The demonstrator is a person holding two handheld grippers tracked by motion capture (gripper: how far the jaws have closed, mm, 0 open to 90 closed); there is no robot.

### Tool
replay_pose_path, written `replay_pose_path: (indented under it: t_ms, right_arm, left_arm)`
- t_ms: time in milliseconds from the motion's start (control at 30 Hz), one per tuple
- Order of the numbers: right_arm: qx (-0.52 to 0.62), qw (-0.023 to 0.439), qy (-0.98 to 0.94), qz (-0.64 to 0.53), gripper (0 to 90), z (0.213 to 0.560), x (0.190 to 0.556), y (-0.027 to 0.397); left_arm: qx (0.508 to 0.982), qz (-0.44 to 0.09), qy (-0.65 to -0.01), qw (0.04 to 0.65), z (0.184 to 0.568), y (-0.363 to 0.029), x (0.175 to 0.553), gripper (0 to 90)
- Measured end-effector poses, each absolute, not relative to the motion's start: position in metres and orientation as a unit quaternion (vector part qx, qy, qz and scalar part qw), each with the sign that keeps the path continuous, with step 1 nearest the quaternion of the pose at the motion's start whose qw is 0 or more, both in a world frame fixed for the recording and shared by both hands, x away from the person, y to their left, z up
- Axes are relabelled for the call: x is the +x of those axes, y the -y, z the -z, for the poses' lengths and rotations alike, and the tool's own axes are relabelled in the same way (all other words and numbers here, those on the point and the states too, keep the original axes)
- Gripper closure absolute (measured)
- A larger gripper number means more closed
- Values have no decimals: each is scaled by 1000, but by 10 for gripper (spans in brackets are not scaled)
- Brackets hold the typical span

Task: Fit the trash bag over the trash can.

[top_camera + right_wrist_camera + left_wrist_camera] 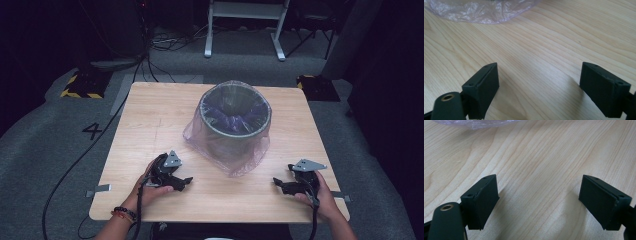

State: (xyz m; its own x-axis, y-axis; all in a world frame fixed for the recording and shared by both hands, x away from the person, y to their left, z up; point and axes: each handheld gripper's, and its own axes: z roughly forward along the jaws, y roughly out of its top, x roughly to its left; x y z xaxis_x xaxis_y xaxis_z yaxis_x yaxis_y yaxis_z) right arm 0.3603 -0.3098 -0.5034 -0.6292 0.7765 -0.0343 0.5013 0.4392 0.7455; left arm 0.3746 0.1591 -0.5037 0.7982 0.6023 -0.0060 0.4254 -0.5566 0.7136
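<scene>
left gripper (186,181): near the front-left of the table, held in the person's left hand (150,190); jaws wide apart, nothing between them, just bare wood in the left gripper view (539,195).
right gripper (276,183): near the front-right of the table, held in the right hand (322,197); jaws wide apart, nothing held, bare wood between them in the right gripper view (539,77).
bin (235,120): dark round bin, upright, at the middle of the table towards the far side, between the two grippers and beyond them, apart from both.
bag (245,162): thin purple see-through plastic liner, tucked inside the bin, folded over the rim and hanging loose down the outside; lower edge spreads on the tabletop at the near side. Its crinkled edge shows at the top of both gripper views (476,123) (479,11), untouched by the jaws.
table (150,125): light wood top, square-ish, bears the bin.
cables: one trails from each gripper off the near edge; left cable (75,165) runs across the floor.
floor (50,130): grey carpet, number 4 marked left of the table.
</scene>
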Motion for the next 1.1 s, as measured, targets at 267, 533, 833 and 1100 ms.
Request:
replay_pose_path:
  t_ms: [267,533,833,1100]
  right_arm:
    - [415,185,-815,-359,149,504,355,328]
    - [425,189,-810,-357,149,504,353,338]
    - [427,191,-809,-356,149,504,353,341]
    - [428,192,-808,-355,147,504,353,341]
  left_arm:
    - [874,-118,-295,368,504,-159,375,152]
    - [875,-119,-293,367,504,-158,377,149]
    - [875,-118,-293,367,504,-158,376,149]
    - [875,-117,-291,368,504,-158,376,151]
